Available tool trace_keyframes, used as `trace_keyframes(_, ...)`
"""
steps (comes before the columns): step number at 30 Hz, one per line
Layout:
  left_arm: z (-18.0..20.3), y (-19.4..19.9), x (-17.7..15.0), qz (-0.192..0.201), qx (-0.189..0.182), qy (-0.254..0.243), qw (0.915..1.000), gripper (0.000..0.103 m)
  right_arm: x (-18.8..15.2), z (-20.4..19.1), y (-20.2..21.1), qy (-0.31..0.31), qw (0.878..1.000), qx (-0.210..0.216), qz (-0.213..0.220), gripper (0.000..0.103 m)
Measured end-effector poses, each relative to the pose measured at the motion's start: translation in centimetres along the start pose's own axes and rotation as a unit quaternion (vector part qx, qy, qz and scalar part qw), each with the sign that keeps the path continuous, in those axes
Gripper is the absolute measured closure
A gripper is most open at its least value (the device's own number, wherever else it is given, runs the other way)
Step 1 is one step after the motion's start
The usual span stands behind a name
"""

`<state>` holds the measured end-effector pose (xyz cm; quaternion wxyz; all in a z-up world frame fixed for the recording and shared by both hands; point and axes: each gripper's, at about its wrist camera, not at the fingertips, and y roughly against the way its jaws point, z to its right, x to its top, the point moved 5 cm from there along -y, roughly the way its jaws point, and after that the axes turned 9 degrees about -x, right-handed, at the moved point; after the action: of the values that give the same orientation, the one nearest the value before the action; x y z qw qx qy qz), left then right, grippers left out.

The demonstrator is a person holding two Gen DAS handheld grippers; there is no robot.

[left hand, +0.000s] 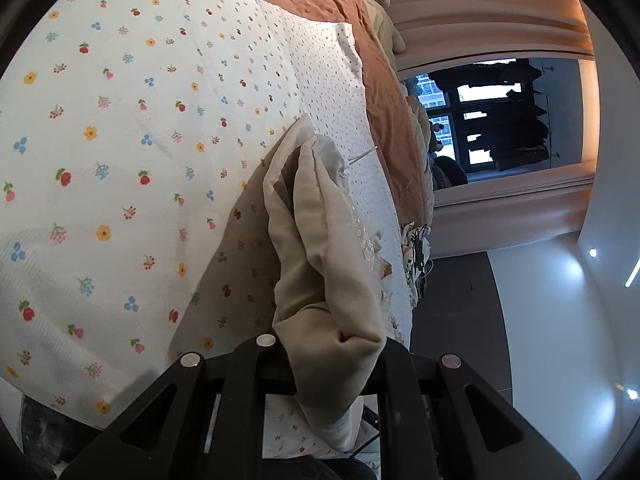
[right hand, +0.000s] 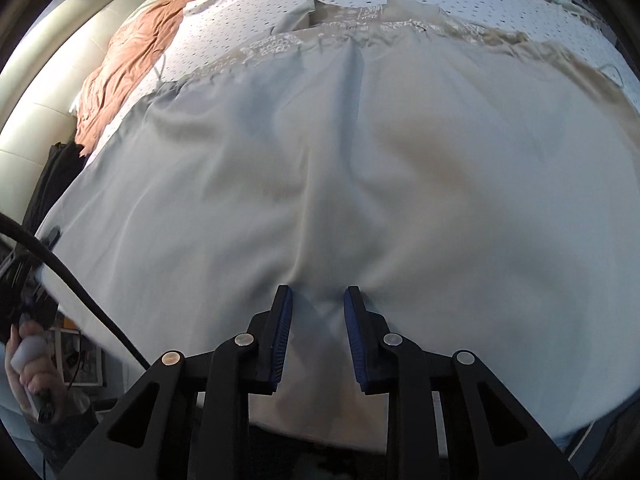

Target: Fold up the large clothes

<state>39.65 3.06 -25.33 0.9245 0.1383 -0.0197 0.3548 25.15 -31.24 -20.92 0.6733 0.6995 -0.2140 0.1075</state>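
A large beige garment with a lace band lies spread over the bed in the right wrist view. My right gripper is open, its blue pads pressing down on the garment's near hem, with fabric bunched between them. In the left wrist view my left gripper is shut on a bunched fold of the same beige garment, which hangs over the fingers and hides them. The fold is lifted above the floral bed sheet.
A brown quilt lies along the far side of the bed, also in the right wrist view. A window and curtains are beyond. A black cable and the other hand are at the left.
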Motion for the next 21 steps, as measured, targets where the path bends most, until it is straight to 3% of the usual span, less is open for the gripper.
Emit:
trace_keyframes(4,-1.2,0.1,0.0,0.002,0.009,0.013,0.9999,0.088,2.8,-0.8,-1.4,-0.004,1.000,-0.029,0.012,0.085)
trace_keyframes(7,-1.7,0.1,-0.2,0.006,0.031,0.010,0.9995,0.088,4.8,-1.2,-2.4,-0.003,0.999,-0.038,0.017,0.085)
trace_keyframes(21,-4.1,-0.1,-0.2,0.004,0.056,0.028,0.9980,0.088,13.9,-1.0,-7.6,-0.012,0.997,-0.075,0.034,0.086)
